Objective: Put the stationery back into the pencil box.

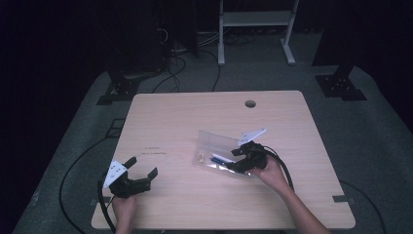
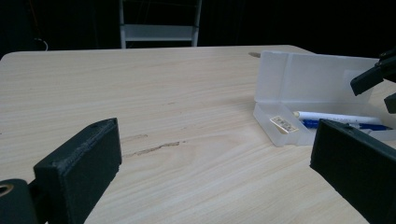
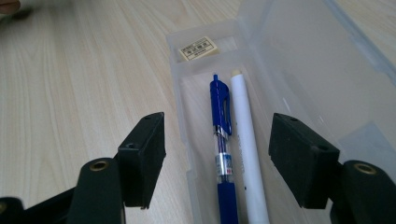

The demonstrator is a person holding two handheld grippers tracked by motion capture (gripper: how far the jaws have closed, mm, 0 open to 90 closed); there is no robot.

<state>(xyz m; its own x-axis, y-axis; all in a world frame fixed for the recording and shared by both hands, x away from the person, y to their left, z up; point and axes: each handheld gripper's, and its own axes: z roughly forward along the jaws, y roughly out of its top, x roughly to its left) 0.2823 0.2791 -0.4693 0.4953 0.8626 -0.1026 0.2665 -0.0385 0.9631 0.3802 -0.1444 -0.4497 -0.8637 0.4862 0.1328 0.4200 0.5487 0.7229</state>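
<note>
Wooden table (image 1: 185,126): right gripper (image 3: 217,140) hangs spread above the blue pen (image 3: 221,135) in the case (image 3: 299,60), apparently reaching; next, closing on it. Left gripper (image 1: 141,168) gapes empty.

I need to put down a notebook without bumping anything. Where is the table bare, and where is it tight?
Bare wood runs along the far edge of the table near the cable hole, and between the left gripper and the open clear pencil case. It is crowded at the right: the right gripper, open, hovers over the case holding a blue pen and a white pen.
</note>
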